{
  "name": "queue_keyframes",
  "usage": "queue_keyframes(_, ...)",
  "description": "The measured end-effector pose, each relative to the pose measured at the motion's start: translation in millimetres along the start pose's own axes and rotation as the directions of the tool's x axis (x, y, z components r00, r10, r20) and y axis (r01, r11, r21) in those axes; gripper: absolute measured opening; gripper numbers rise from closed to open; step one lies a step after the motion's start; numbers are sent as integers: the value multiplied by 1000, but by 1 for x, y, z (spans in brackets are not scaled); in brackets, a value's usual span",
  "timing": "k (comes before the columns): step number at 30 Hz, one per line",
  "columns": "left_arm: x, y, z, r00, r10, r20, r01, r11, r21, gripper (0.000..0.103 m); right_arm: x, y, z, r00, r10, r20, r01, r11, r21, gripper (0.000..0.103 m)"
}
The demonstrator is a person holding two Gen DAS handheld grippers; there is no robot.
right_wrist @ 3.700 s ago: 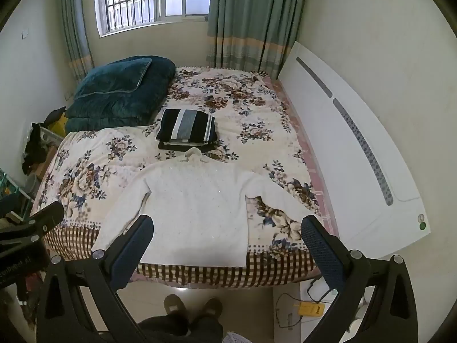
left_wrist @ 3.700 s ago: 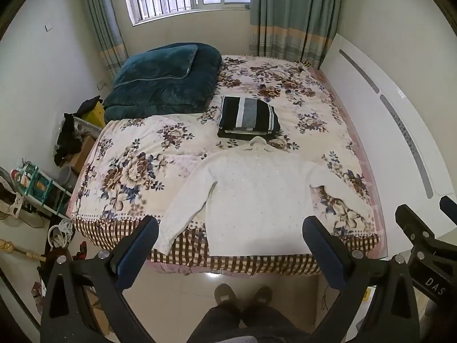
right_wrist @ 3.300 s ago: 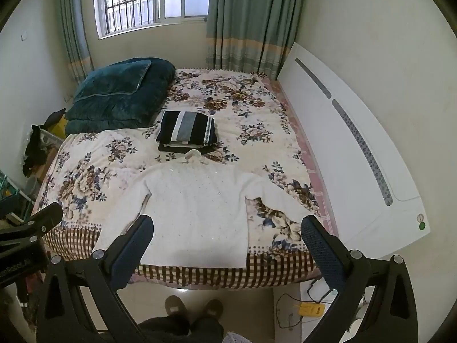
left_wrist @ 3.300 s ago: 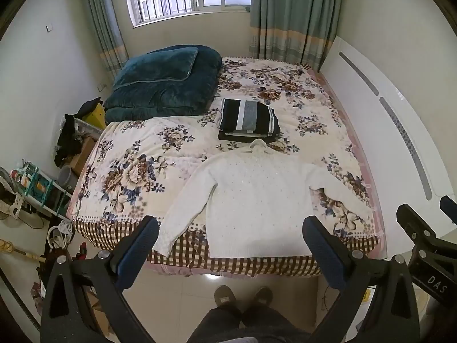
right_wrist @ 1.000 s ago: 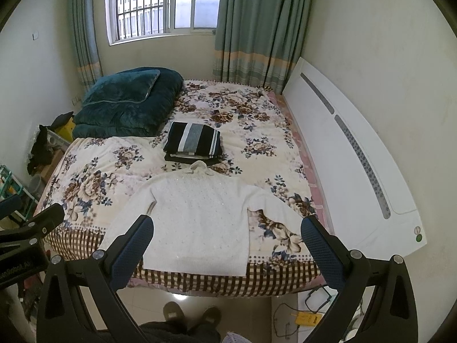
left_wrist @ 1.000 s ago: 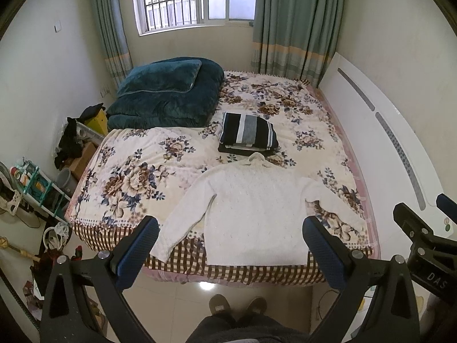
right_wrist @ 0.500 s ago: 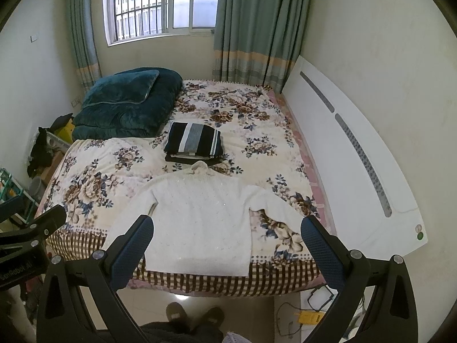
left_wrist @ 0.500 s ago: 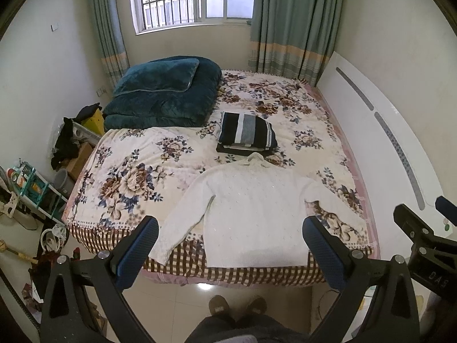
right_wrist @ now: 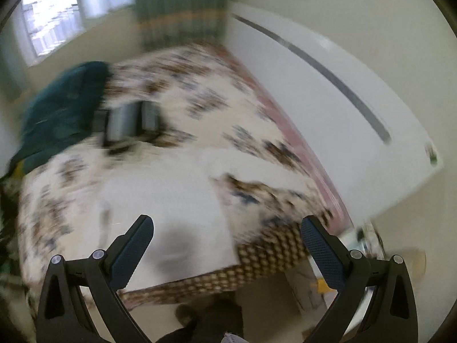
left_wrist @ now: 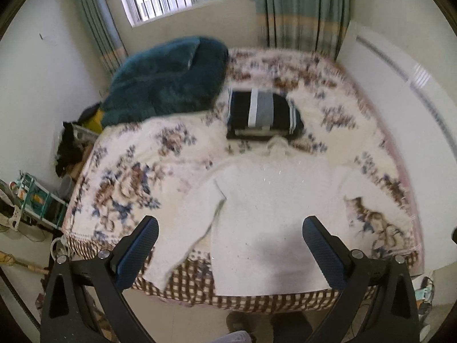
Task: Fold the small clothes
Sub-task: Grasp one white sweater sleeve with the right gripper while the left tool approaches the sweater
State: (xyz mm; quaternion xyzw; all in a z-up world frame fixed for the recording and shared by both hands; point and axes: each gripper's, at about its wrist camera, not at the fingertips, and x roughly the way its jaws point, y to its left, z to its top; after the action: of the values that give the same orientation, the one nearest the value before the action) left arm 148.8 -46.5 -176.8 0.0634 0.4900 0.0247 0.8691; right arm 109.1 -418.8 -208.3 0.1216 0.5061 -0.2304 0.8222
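White knit sweater [left_wrist: 268,217] flat on floral quilted bedspread [left_wrist: 125,177], sleeves outspread.

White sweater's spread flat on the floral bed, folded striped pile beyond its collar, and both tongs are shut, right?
Not quite: both tongs are open, the left tongs in the left wrist view, the right tongs in the right wrist view. The white knit sweater and folded striped pile are as stated.

Left wrist: above bed's foot edge [left_wrist: 257,294], facing headward over white sweater [left_wrist: 271,214], fairly near. Right wrist: similar height, tilted, aimed right toward white board [right_wrist: 328,108]; heavily blurred, probably nearer. Shared: sweater, striped stack [left_wrist: 264,111], teal quilt [left_wrist: 165,80].
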Motion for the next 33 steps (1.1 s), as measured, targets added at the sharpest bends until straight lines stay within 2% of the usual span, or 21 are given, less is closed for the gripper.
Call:
queue_keyframes(2, 32, -15, 2, 999, 16, -38, -16, 1000, -2, 103, 55, -34, 5, 998, -46, -51, 50, 997, 61, 103)
queue_keyframes(5, 91, -45, 6, 993, 73, -94, -72, 997, 6, 103, 144, -92, 14, 988, -65, -138, 88, 982, 165, 103)
queue_keyframes(7, 132, -65, 9, 984, 119, -129, -118, 993, 16, 103, 210, -134, 21, 981, -34, -190, 84, 962, 259, 99)
queue_keyframes(8, 155, -76, 8, 979, 136, -151, -135, 991, 19, 103, 238, -151, 23, 977, -28, -213, 92, 951, 296, 93)
queue_keyframes(10, 193, -91, 3, 968, 145, -205, -145, 989, 15, 103, 312, -198, 26, 966, 19, -257, 91, 907, 412, 84)
queue_keyframes(12, 232, -105, -1, 956, 137, -261, -138, 990, 12, 103, 367, -233, 22, 957, 66, -283, 97, 845, 526, 76)
queue_keyframes(15, 284, -126, -15, 935, 146, -324, -147, 989, 20, 103, 437, -265, 14, 953, 107, -284, 107, 758, 644, 76)
queue_keyframes(17, 313, -136, -24, 923, 153, -353, -157, 987, 17, 103, 493, -279, 8, 950, 130, -285, 118, 695, 709, 76)
queue_keyframes(19, 337, -146, -30, 912, 140, -385, -153, 988, -2, 103, 525, -284, 2, 948, 156, -278, 121, 632, 766, 76)
queue_keyframes(20, 347, -149, -32, 908, 137, -397, -153, 988, -9, 103, 548, -288, -2, 950, 192, -247, 96, 570, 816, 76)
queue_keyframes(21, 356, -151, -37, 903, 135, -408, -153, 988, -13, 103, 556, -287, -3, 950, 208, -231, 85, 541, 836, 76)
queue_keyframes(22, 363, -155, -37, 900, 131, -416, -151, 989, -14, 103, 567, -287, -4, 956, 223, -189, 55, 498, 865, 74)
queue_keyframes(23, 369, -156, -38, 898, 127, -421, -148, 989, -17, 103, 573, -284, -3, 964, 222, -143, 22, 474, 880, 59)
queue_keyframes(24, 374, -155, -40, 897, 124, -425, -147, 989, -21, 103, 573, -281, 0, 970, 198, -140, 28, 481, 876, 37)
queue_keyframes(25, 379, -156, -39, 896, 120, -427, -145, 989, -25, 103, 571, -278, 5, 978, 156, -138, 43, 498, 866, 22)
queue_keyframes(26, 382, -155, -39, 896, 116, -428, -143, 989, -30, 103, 567, -276, 9, 984, 125, -127, 45, 513, 857, 12)
queue_keyframes(28, 385, -146, -37, 901, 116, -419, -147, 988, -44, 103, 548, -273, 20, 993, 41, -109, 69, 546, 835, 11)
queue_keyframes(30, 385, -133, -33, 909, 117, -401, -157, 985, -69, 103, 531, -276, 33, 994, -21, -108, 101, 563, 820, 11)
queue_keyframes(31, 387, -128, -31, 911, 118, -395, -162, 984, -80, 103, 524, -276, 38, 993, -36, -108, 109, 569, 815, 11)
queue_keyframes(33, 388, -113, -28, 914, 121, -387, -172, 980, -101, 103, 511, -270, 57, 994, -41, -97, 102, 614, 783, 11)
